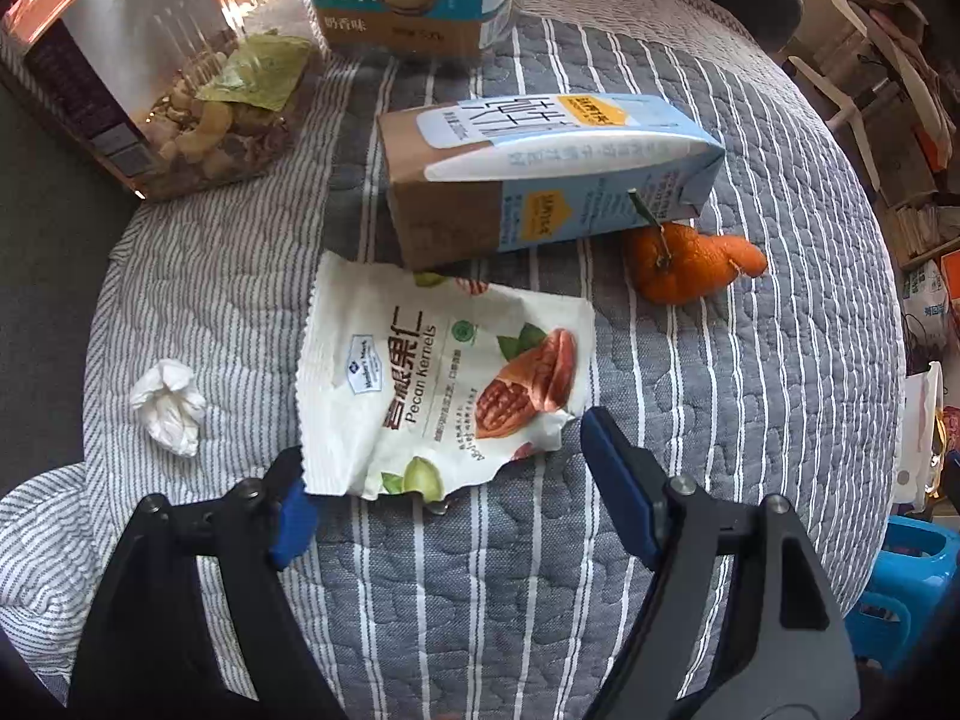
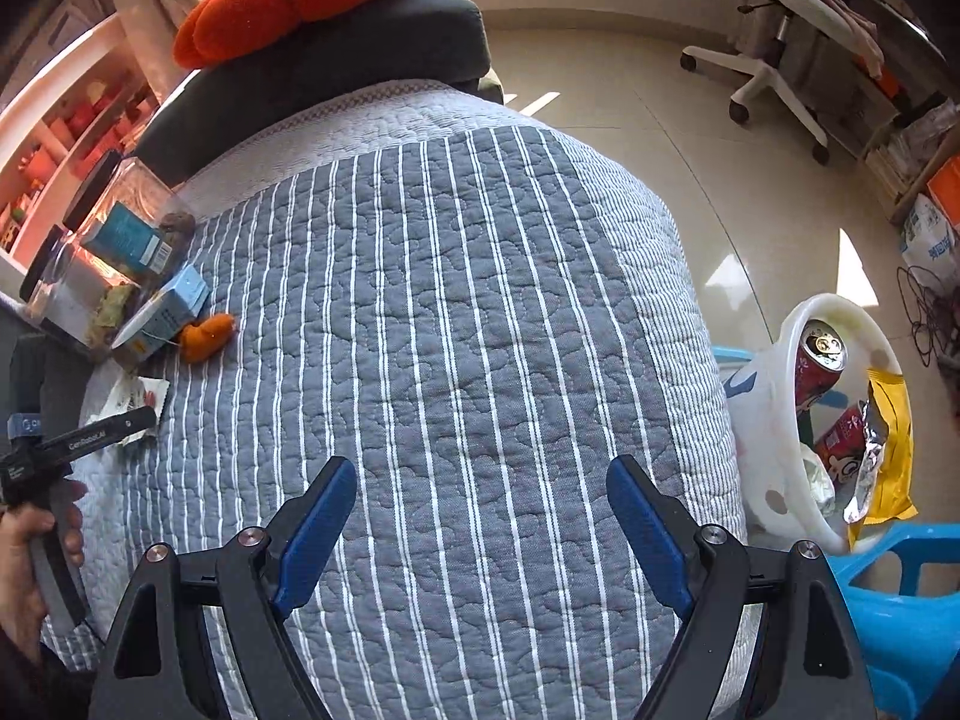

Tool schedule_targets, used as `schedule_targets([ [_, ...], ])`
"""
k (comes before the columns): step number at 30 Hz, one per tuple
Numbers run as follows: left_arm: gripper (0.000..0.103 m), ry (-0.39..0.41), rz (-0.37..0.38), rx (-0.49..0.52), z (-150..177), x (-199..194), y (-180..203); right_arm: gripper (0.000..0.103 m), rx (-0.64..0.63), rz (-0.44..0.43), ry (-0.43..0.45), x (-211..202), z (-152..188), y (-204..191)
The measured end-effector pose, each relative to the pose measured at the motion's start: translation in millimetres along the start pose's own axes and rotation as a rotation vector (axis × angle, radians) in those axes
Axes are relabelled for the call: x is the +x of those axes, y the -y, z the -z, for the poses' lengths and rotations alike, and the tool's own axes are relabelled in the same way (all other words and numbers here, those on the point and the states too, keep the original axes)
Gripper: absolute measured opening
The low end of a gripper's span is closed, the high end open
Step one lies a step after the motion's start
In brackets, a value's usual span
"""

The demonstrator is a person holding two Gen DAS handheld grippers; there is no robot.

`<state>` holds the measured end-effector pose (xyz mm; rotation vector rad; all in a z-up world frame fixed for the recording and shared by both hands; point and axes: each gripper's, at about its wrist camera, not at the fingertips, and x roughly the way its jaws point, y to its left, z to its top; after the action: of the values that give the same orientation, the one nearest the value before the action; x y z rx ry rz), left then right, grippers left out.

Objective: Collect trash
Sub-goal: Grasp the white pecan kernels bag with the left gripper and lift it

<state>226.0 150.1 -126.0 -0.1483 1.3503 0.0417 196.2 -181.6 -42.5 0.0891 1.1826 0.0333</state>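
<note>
Left gripper [image 1: 441,477] fingers spread wide, straddling the near edge of the pecan wrapper [image 1: 441,372]; pads not pressing, nothing held. Probably placed so for a pinch on the loose edge. Milk carton [image 1: 540,171] at 12 o'clock of the wrapper, tissue wad [image 1: 170,407] at 9. Right gripper [image 2: 480,525] wide, empty, over the quilt [image 2: 480,300]; trash bin [image 2: 774,468] at its 3 o'clock.

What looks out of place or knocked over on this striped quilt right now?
The milk carton lies on its side with orange peel against it. A torn-open pecan kernel wrapper and a crumpled tissue lie loose on the quilt.
</note>
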Motion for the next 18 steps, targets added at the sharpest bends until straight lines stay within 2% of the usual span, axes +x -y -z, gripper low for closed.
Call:
schedule_targets([
  [5,0.077,-0.002,-0.050,0.090,4,3,27,0.087,0.000,-0.006,-0.002,-1,0,2],
  [8,0.063,0.009,-0.055,0.118,10,0,41,0.087,-0.002,-0.007,-0.003,-2,1,4],
  [10,0.050,0.011,-0.043,0.119,13,-3,45,0.087,-0.003,-0.004,-0.001,-4,1,7],
  [11,0.047,0.013,-0.044,0.121,14,-5,47,0.087,-0.002,-0.003,0.000,-5,2,8],
  [14,0.029,0.018,-0.053,0.123,16,-10,53,0.087,0.004,0.003,0.004,-7,2,11],
  [16,0.013,0.018,-0.046,0.118,14,-13,57,0.087,0.009,0.006,0.004,-7,3,13],
  [18,0.010,0.022,-0.029,0.111,15,-17,58,0.087,0.011,0.009,0.002,-7,3,13],
])
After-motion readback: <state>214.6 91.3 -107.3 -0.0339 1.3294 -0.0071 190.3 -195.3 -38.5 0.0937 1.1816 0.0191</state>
